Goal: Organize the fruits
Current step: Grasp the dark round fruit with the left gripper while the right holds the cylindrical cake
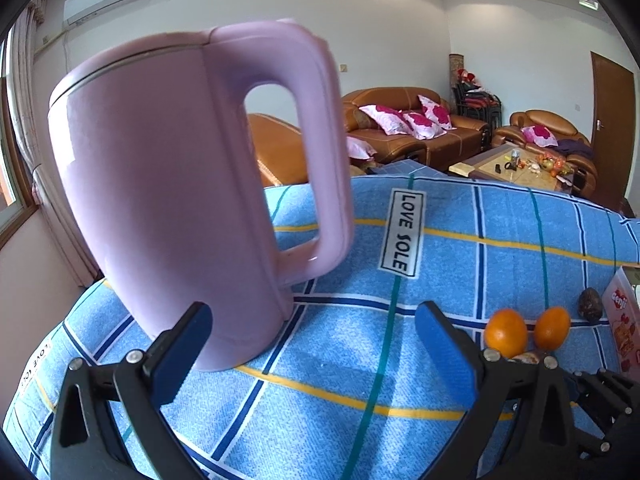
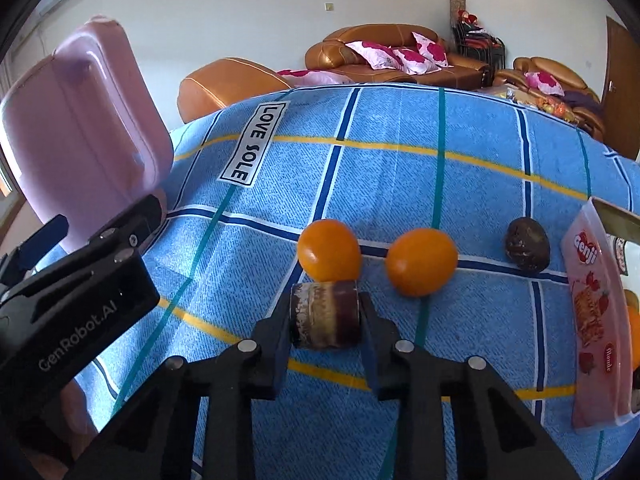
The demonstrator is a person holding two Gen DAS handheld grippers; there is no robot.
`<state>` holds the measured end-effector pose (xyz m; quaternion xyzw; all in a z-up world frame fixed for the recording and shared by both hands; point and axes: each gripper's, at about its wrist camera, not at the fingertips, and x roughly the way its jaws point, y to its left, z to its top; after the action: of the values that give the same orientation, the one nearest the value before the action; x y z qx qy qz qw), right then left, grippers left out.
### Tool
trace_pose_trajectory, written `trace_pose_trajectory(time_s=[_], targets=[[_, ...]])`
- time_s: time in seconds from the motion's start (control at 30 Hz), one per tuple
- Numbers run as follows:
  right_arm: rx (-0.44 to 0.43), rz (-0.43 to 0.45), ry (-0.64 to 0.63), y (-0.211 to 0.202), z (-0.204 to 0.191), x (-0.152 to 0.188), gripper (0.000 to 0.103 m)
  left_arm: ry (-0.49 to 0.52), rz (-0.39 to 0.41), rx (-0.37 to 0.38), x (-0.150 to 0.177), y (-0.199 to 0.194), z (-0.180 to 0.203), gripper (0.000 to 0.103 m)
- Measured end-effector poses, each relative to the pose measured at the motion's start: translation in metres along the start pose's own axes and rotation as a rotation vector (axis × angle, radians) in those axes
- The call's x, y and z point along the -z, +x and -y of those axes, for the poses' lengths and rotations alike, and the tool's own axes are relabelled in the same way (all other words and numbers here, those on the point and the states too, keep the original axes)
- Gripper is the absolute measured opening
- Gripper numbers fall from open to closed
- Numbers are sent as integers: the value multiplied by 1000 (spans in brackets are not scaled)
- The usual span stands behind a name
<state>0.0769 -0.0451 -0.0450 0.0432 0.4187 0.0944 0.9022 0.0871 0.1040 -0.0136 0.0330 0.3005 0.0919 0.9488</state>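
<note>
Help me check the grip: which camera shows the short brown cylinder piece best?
The right wrist view: the brown cylinder piece sits centred and sharp between the right gripper fingers, pads pressing its ends. The left wrist view shows only a pale sliver below the two oranges, behind its own finger.

We see the right gripper (image 2: 325, 322) pitched steeply down, its jaws drawn in close with both pads pressed flat against the ends of a short dark cylindrical piece (image 2: 325, 320). The left gripper (image 1: 312, 354) tilts down less sharply, jaws spread wide with nothing between the blue pads (image 1: 182, 354). In the right wrist view its black body sits at lower left.
</note>
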Motion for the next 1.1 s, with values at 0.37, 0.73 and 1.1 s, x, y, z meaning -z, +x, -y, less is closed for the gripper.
trace_pose_trajectory(time_s=[0.37,0.73,1.1], targets=[[88,367,9,-120,66,23,32,84,99,278,4,-24,33,103],[248,540,93,-166,139,35,32,374,58,518,-17,-40,144,91],[228,553,174,-185,165,36,32,586,-78,593,-5,-8,214,59]])
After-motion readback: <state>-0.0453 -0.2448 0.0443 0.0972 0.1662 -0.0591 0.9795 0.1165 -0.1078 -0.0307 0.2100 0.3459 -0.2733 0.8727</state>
